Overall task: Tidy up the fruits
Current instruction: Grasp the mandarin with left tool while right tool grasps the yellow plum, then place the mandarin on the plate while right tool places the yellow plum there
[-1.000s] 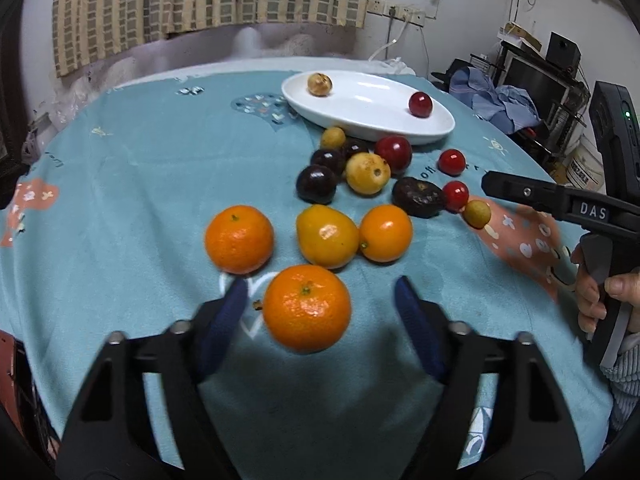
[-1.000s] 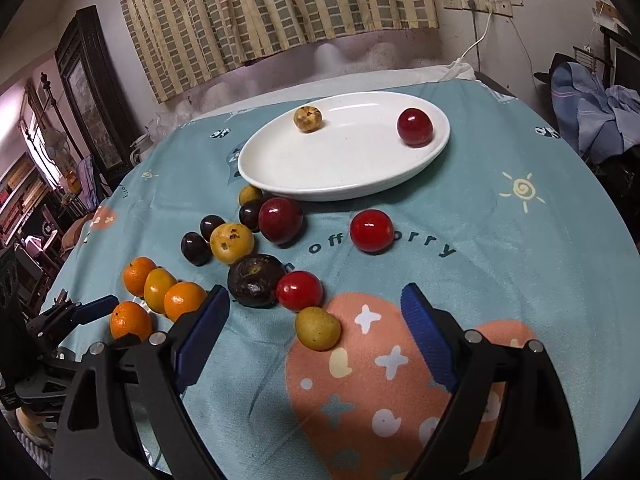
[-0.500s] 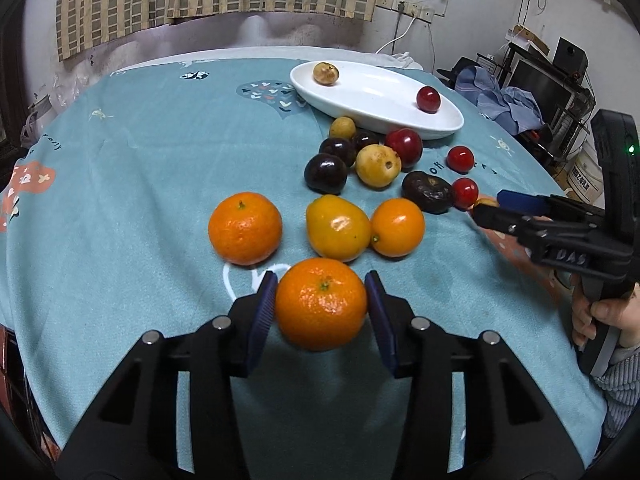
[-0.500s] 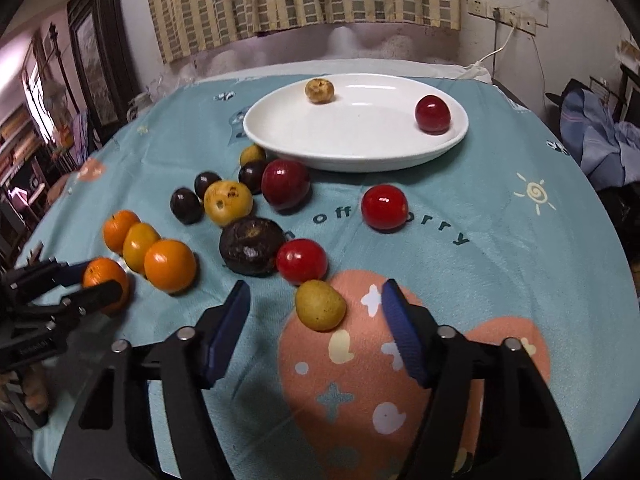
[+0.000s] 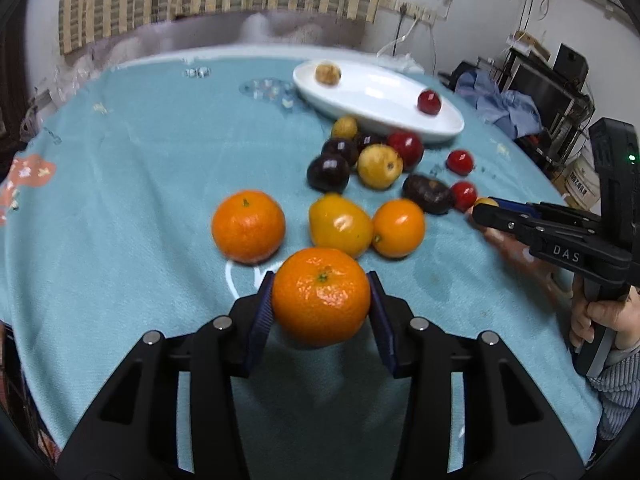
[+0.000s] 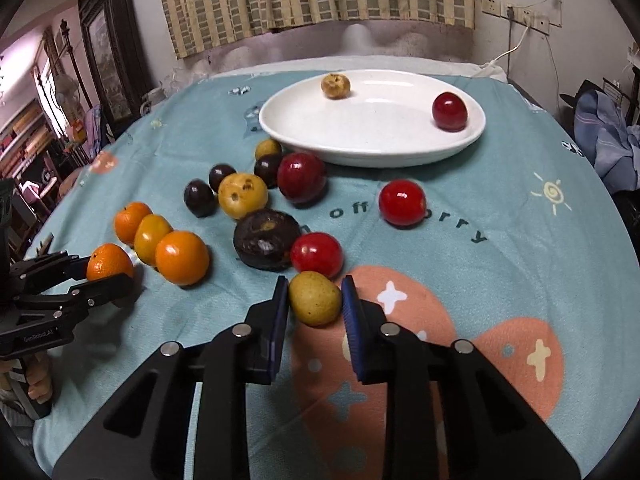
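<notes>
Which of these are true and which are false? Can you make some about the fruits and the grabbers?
1. The left gripper is shut on an orange. True.
2. The white plate holds four fruits. False: only two, a brownish fruit and a red one.
3. The right gripper is closed around a small yellow-green fruit. True.
4. The yellow-green fruit lies on the plate. False: it is over the tablecloth, near the pink patch.
</notes>
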`<state>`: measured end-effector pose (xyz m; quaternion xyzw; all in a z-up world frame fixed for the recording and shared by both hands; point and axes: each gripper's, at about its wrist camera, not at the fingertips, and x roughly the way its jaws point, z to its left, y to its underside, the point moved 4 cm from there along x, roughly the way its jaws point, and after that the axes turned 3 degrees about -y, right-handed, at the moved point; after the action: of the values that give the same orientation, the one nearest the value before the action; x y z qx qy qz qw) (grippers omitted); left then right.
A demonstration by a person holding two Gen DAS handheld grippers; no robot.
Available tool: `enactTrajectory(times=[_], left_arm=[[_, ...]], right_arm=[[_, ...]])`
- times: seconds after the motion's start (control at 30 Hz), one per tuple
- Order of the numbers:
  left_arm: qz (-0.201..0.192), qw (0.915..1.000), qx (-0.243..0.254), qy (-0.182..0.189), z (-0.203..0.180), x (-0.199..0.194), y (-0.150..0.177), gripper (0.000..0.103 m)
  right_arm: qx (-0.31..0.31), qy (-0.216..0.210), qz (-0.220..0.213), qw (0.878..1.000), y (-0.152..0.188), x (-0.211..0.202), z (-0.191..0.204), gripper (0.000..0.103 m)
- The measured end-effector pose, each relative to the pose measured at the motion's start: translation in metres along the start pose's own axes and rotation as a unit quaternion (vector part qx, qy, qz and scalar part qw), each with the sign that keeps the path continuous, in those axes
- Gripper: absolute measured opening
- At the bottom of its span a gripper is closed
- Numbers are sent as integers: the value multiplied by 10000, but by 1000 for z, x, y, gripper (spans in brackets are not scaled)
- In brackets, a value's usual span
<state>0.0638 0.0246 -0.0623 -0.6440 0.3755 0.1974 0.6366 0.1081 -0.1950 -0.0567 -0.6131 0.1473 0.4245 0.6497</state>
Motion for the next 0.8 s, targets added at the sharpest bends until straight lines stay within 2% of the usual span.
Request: enactTrajectory(times=[0.1, 0.27, 0.43, 0.5, 0.57, 0.6, 0.63, 0.67, 0.8], left_arm=[[-138, 9997, -60, 203, -4, -8, -13, 45], [-256, 9996, 83, 129, -20, 11, -82, 45], [-320, 9992, 183, 144, -48, 52, -147, 46], [-220, 9995, 213, 101, -54, 74, -162, 46], [-51, 9998, 179, 65, -56, 96, -170, 46], [25, 9999, 123, 58, -55, 107, -173, 47], [50, 10000, 75, 36, -53, 114, -173, 55], [44, 10000, 48, 12, -52, 116, -174, 61], [-132, 9998, -162, 0, -43, 102, -171, 71]], right_arm=[[270, -223, -364, 9987, -15, -19, -7, 27], [489, -179, -620, 9967, -61, -24, -26, 27], [776, -93, -591, 9952, -105, 6, -53, 27], [804, 37, -552, 9952, -116, 24, -61, 27], [919, -16, -453, 9947, -118, 39, -69, 28], [1023, -40, -382, 9940, -118, 46, -74, 31], [1160, -21, -328, 9927, -117, 52, -80, 42], [1222, -31, -366, 9918, -116, 53, -82, 60], [963, 88, -796, 9921, -112, 23, -78, 61]])
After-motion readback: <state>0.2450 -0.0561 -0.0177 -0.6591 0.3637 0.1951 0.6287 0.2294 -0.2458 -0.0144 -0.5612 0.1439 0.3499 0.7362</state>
